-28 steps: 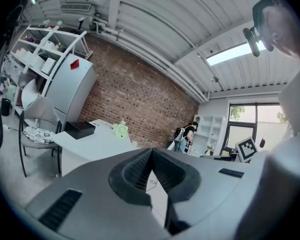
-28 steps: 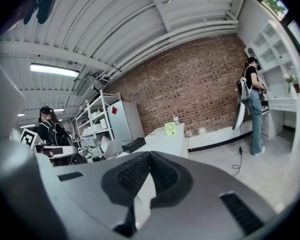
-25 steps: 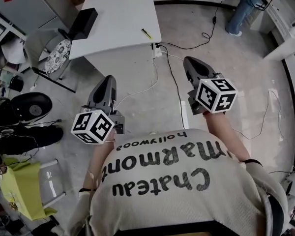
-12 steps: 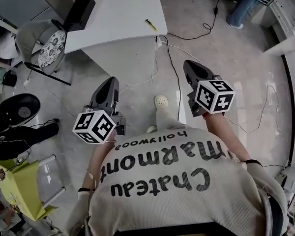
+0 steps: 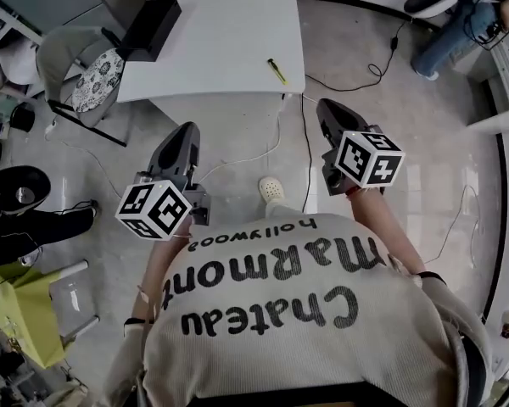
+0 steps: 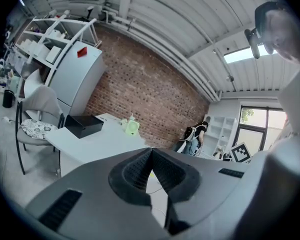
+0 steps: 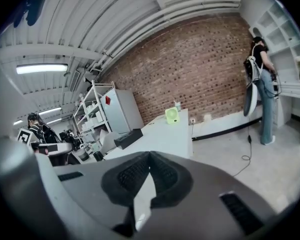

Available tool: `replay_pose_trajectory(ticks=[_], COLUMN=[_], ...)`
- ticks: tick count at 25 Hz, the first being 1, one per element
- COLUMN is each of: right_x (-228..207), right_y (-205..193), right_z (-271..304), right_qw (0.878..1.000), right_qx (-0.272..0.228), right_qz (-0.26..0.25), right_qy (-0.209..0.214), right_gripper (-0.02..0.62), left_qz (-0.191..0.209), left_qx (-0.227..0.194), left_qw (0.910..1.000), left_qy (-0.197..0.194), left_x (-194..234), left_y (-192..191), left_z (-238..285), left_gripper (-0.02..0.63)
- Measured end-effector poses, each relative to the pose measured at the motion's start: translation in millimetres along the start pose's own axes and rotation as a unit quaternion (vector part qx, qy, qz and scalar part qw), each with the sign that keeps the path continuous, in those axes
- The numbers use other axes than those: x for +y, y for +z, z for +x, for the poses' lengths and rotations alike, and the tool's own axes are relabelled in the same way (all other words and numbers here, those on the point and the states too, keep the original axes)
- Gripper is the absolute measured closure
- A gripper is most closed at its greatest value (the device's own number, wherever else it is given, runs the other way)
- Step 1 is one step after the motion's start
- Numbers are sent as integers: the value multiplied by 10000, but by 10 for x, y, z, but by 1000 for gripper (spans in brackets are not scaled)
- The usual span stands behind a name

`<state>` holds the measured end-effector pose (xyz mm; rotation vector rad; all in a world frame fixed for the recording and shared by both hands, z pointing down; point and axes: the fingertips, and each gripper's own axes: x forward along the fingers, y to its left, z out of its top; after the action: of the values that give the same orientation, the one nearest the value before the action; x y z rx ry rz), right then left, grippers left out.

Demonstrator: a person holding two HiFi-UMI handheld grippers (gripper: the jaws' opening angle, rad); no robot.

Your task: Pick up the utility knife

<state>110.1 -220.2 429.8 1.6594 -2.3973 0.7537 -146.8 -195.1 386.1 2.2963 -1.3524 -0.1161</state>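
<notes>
While both pairs of jaws sit clenched on nothing, the left gripper point(image 5: 187, 132) and right gripper point(image 5: 327, 108) hang over open floor point(image 5: 382, 83), short of the white table point(image 5: 212, 49). A cable point(image 5: 308, 155) trails between them. The utility knife point(image 5: 277, 71), slim and yellow, lies slantwise near the table's right edge.

Table point(image 5: 212, 41) stands ahead of you. The utility knife point(image 5: 277, 71) lies on it near its right edge, and the box point(image 5: 150, 29) sits on its left edge. The chair point(image 5: 85, 75) stands just left of the table. Your left gripper point(image 5: 187, 134) and right gripper point(image 5: 329, 111) are on the table's near side, over the floor.
</notes>
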Motion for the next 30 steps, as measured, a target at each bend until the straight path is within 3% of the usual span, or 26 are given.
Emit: replay_pose_trajectory(ticks=[7,12,23,30], right_x=[-147,-293,-572,-658], right_y=[580,714,235,-29], right_z=[751,1174,1955,2155], right_qw=[9991,9980,9934,9890], right_qx=[-69,113,954,1364], right_qz=[-193,-306,-272,-217], right_qy=[383,541,572,521], right_gripper=[592,592,592,592], left_qz=[-62,-208,-450,-548], left_qx=[-357,-493,-699,-627], left_qw=[9985,9960,9882,9864], left_qy=[411,717,1290,1417], left_x=[305,490,922,1048], left_y=[427,509,510,428], left_z=[507,730,810,851], left_gripper=[606,606,606,606])
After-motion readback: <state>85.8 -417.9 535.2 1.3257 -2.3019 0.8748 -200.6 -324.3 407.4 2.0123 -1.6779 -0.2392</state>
